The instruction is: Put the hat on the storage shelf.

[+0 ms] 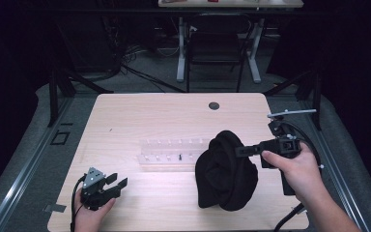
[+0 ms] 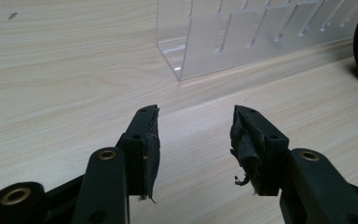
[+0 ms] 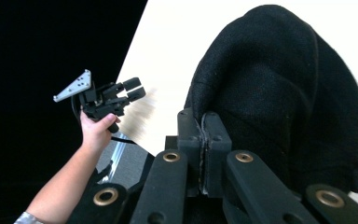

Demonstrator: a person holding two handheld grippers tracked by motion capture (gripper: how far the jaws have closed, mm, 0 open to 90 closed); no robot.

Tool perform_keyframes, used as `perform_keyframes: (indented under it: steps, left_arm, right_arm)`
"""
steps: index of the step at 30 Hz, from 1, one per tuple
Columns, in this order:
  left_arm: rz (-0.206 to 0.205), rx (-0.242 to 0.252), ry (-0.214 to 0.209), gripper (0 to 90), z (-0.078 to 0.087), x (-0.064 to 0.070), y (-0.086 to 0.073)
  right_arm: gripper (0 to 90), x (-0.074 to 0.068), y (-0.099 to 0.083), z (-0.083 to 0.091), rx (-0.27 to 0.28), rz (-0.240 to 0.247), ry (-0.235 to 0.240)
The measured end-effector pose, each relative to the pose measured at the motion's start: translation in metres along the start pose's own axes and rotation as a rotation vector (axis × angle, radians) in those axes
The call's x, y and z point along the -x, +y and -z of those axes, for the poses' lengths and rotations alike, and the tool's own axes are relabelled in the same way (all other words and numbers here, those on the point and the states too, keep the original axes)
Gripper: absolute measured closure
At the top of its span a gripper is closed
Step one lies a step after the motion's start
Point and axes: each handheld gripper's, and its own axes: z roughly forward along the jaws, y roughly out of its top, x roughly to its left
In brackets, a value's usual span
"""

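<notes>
The black knit beanie (image 1: pixel 226 171) hangs over the worktop (image 1: pixel 140 111) near its front right corner, its lower edge touching the wood, pinched at the rim by the clenched right gripper (image 1: pixel 242 150). Just left lies a clear acrylic rack (image 1: pixel 171 153). Near the front left corner, the left gripper (image 1: pixel 116 181) is released, holding nothing.

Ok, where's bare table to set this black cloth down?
The far half of the table, beyond the clear rack, is bare apart from a small dark disc. The near strip between the left tongs and the cloth is free too. It's crowded where cloth meets rack.
</notes>
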Motion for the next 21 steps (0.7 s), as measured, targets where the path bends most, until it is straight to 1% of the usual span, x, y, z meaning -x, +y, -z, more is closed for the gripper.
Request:
perform_keyframes:
  steps: [2,8,11,14,15,16,21]
  left_arm:
    - [0.003,0.002,0.001,51.7,-0.001,0.000,0.000]
    - [0.003,0.000,0.000,51.3,-0.001,0.000,0.000]
    - [0.003,0.000,-0.004,50.9,-0.001,0.001,0.000]
    - [0.002,0.000,-0.003,51.0,-0.001,0.001,0.000]
    - [0.003,0.004,-0.001,50.9,-0.001,0.000,0.000]
    - [0.003,0.004,-0.001,51.0,-0.001,0.000,0.000]
    - [0.003,0.008,-0.004,51.0,0.000,0.001,0.001]
  right_arm:
    - [88.6,0.000,0.002,0.003,0.004,0.005,-0.002]
    - [88.6,-0.002,0.005,0.009,0.018,-0.005,0.003]
    - [88.6,-0.004,0.006,0.010,0.017,-0.005,0.009]
    - [88.6,-0.005,0.007,0.010,0.022,-0.005,0.010]
    - [88.6,-0.006,0.008,0.009,0.020,-0.003,0.021]
    - [88.6,-0.006,0.008,0.009,0.020,-0.003,0.021]
    - [88.6,-0.012,0.010,0.009,0.018,0.004,0.030]
